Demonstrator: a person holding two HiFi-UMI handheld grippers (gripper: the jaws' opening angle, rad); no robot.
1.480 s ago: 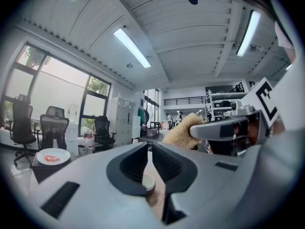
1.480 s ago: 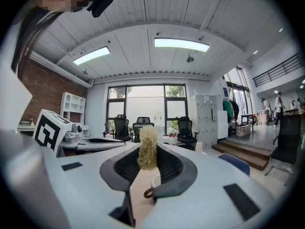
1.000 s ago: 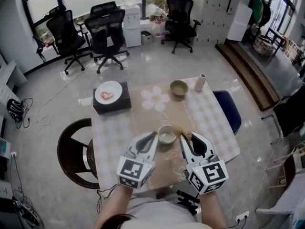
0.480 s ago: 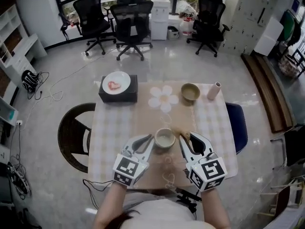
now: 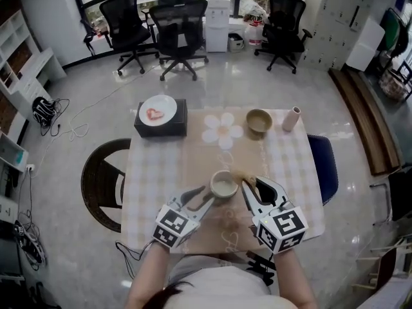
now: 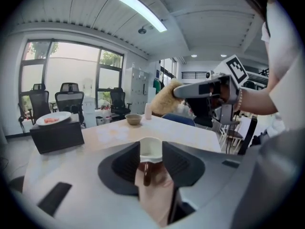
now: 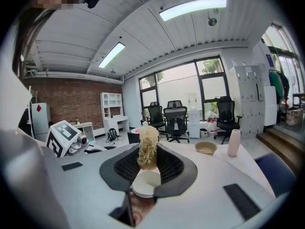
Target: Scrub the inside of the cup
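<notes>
The left tool (image 5: 207, 193), clamped on the cup (image 5: 223, 187), has been tilted; the scrubber (image 5: 241, 174), gripped by the right tool (image 5: 248, 184), waits at the rim.

The table (image 5: 149, 172) under me wears a checked cloth with a tan runner (image 5: 196, 163) down its middle. Along the far edge stand a black box (image 5: 161, 131) at the left, a flower mat (image 5: 222, 131), a bowl (image 5: 259, 121) and a vase (image 5: 291, 118).

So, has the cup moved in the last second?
No. The cup stays at the same spot near the flower print on the table, clamped in the left gripper.
</notes>
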